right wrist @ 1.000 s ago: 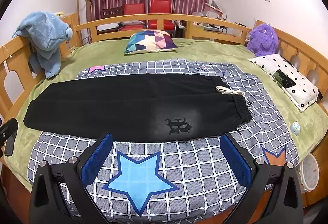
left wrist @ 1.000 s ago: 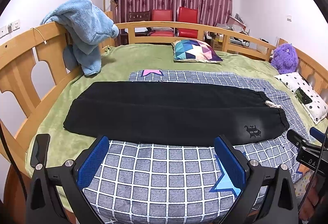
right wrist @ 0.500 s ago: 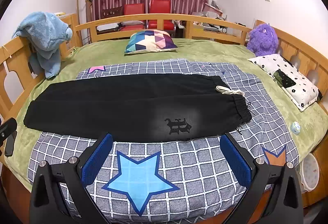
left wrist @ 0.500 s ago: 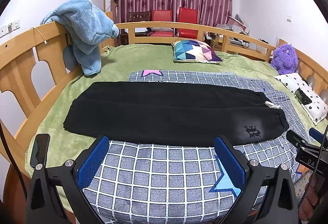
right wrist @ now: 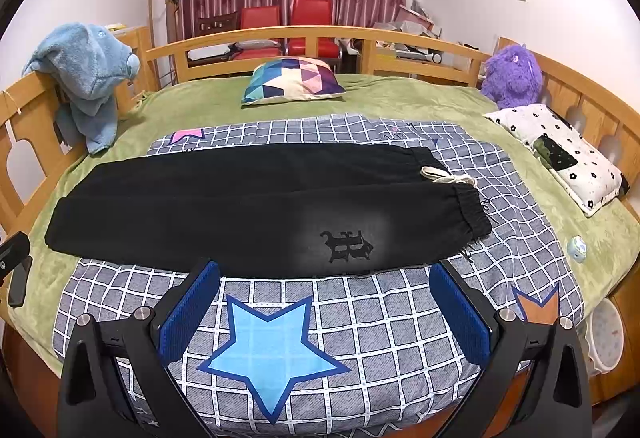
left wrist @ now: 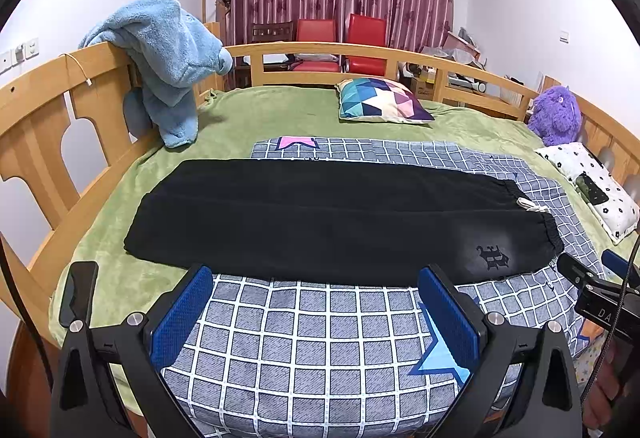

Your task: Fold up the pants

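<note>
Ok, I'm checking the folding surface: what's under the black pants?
The black pants lie mostly on the checked blanket; their cuff end runs onto the green bedspread. Anything directly beneath the fabric is covered.

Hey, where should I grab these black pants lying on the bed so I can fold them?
Judging by their flat, lengthwise lie, pinch the pants at the leg cuffs with the open left gripper, coming in low from the near edge, since the elastic waistband lies at the opposite end.
</note>
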